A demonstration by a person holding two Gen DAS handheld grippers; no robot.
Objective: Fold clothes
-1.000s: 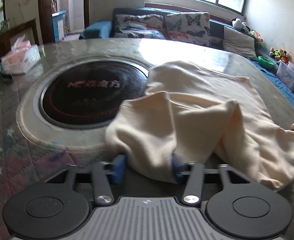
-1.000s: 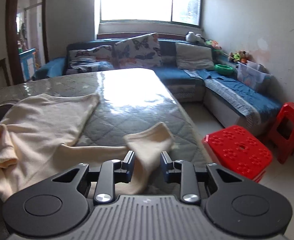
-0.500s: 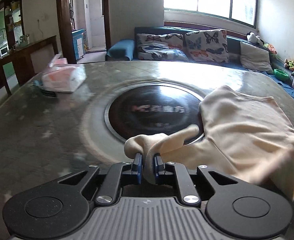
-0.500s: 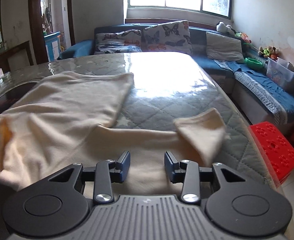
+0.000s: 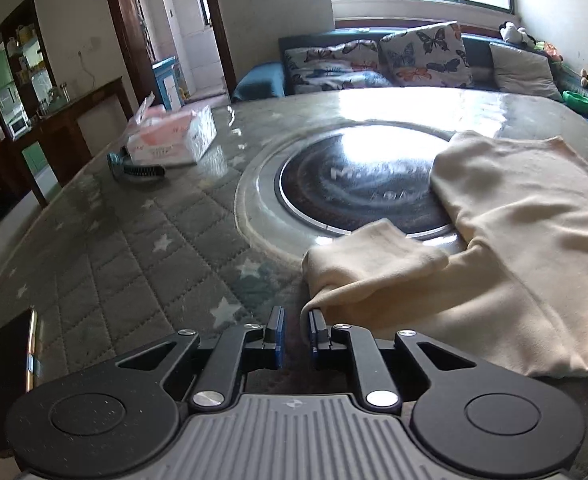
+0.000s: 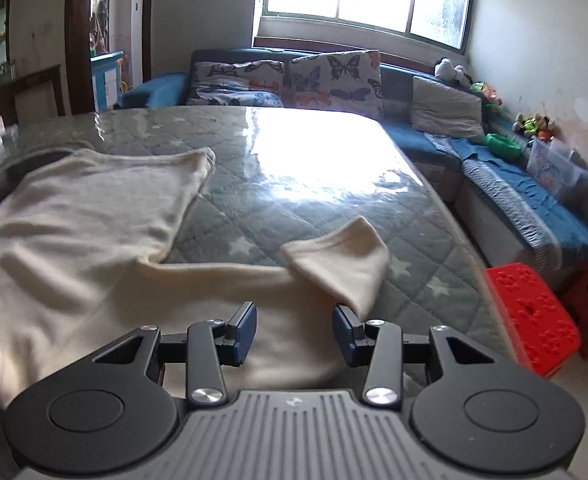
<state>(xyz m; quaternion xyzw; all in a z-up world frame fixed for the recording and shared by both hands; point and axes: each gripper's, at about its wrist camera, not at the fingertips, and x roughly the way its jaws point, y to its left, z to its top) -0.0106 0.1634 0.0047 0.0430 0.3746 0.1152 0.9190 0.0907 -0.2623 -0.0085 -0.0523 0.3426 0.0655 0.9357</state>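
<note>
A cream long-sleeved top (image 5: 526, 248) lies spread on the quilted table, its body partly over the round black hob. Its left sleeve (image 5: 374, 264) lies folded back on the table, and the cuff edge touches the right fingertip of my left gripper (image 5: 294, 330). That gripper is slightly open with only dark table showing in the narrow gap. In the right wrist view the same top (image 6: 73, 232) fills the left side. The right sleeve's cuff (image 6: 342, 264) is turned up just ahead of my right gripper (image 6: 294, 330), which stands wide open above the sleeve cloth.
A round black hob (image 5: 354, 192) is set in the table's middle. A tissue pack (image 5: 173, 136) and a dark tool (image 5: 137, 170) lie at the far left, a dark flat item (image 5: 13, 356) at the near left edge. Red stools (image 6: 534, 312) stand right of the table, a sofa (image 6: 334, 80) behind.
My left gripper drew the left sleeve out to the left while shut on it, then let go. My right gripper opened wider over the right sleeve.
</note>
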